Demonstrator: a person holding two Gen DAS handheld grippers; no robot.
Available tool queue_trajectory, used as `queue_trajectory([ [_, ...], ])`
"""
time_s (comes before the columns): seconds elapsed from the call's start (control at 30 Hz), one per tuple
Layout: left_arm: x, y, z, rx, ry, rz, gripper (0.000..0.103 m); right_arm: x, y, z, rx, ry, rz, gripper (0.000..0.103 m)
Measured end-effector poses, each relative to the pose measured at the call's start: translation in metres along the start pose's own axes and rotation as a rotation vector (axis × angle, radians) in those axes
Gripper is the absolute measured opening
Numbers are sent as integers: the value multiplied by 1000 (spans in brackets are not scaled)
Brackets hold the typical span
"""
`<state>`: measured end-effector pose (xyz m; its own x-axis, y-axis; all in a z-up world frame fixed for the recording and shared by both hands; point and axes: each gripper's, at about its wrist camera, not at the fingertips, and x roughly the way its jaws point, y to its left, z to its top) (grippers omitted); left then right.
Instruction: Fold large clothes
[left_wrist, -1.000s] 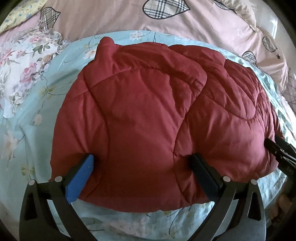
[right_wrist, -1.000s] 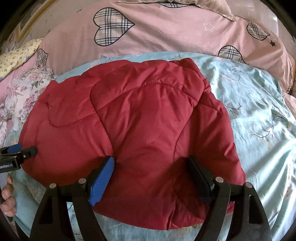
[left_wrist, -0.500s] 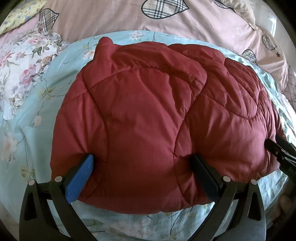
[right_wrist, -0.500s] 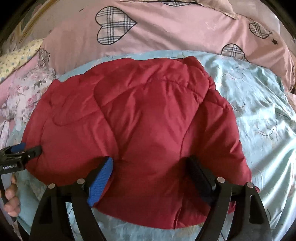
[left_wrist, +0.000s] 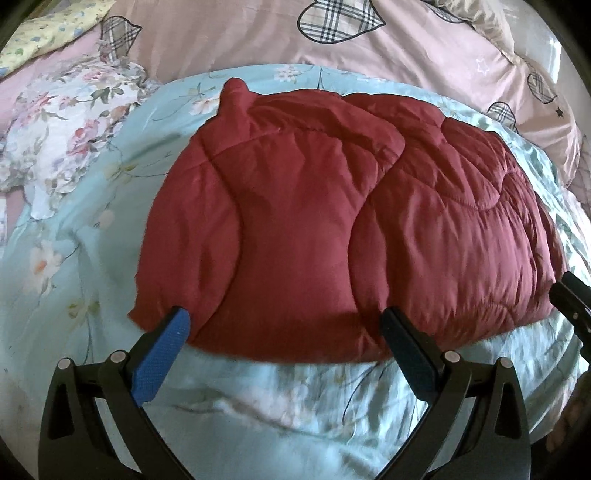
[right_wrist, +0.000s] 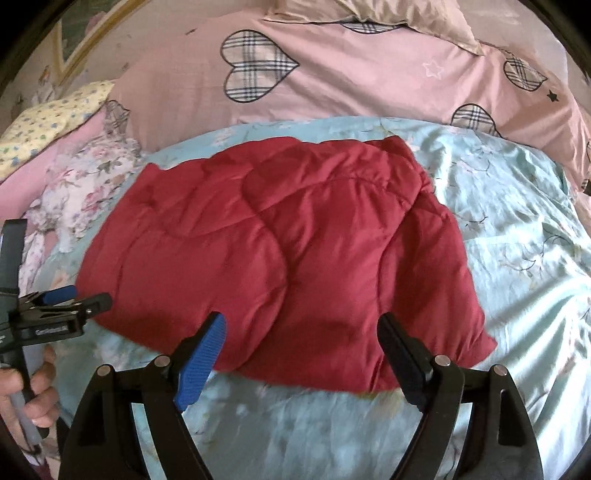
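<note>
On my far left a yellow flowered pillow (right_wrist: 55, 118) sits at the bed's edge, and beside it lies a crumpled white cloth with pink roses (left_wrist: 70, 122), thin and rumpled. My left gripper (left_wrist: 286, 326) stands with its jaws wide apart, the ribbed blue pad on one finger and a dark pad on the other, both tips just at the near hem of the red padded jacket (left_wrist: 332, 221) and pressing on nothing that I can see. In the right wrist view a hand (right_wrist: 26, 398) holds that gripper's handle at the left border. The jacket lies folded in the middle of the bed, a puffy, quilted, dark red bundle with curved stitch lines and a soft sheen, roughly rounded, one small corner poking up at its far left. It rests on a pale turquoise sheet (right_wrist: 517, 240), satiny, creased, printed with faint flowers and twigs. My right gripper (right_wrist: 301, 334) is likewise spread wide, its fingers just over the jacket's near edge, gripping nothing. Behind everything a pink duvet (right_wrist: 351, 85) with plaid hearts and small stars is heaped along the back, matte cotton by the look, with a beige pillow (right_wrist: 388, 22) on top of it toward the right. At the upper left a pale framed edge shows against the wall.
</note>
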<state>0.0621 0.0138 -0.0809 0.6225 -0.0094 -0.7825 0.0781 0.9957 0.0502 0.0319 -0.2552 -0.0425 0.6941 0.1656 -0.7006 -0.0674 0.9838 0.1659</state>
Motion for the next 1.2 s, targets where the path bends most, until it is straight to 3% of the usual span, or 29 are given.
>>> queue_trajectory([
  [0.17, -14, 4, -17, 12, -17, 23, 103, -3, 10, -16, -18, 48, 33, 86],
  [0.27, -20, 4, -25, 29, -22, 40, 103, -4, 16, -25, -33, 74, 48, 92],
  [0.43, -32, -1, -36, 42, -28, 60, 103, -11, 27, -32, -71, 72, 22, 93],
  [0.83, -62, -20, -28, 57, -74, 71, 103, -34, 37, -20, -75, 18, -21, 101],
  [1.2, -49, -26, -16, 40, -48, 71, 103, -25, 28, 3, -31, 16, -24, 101],
])
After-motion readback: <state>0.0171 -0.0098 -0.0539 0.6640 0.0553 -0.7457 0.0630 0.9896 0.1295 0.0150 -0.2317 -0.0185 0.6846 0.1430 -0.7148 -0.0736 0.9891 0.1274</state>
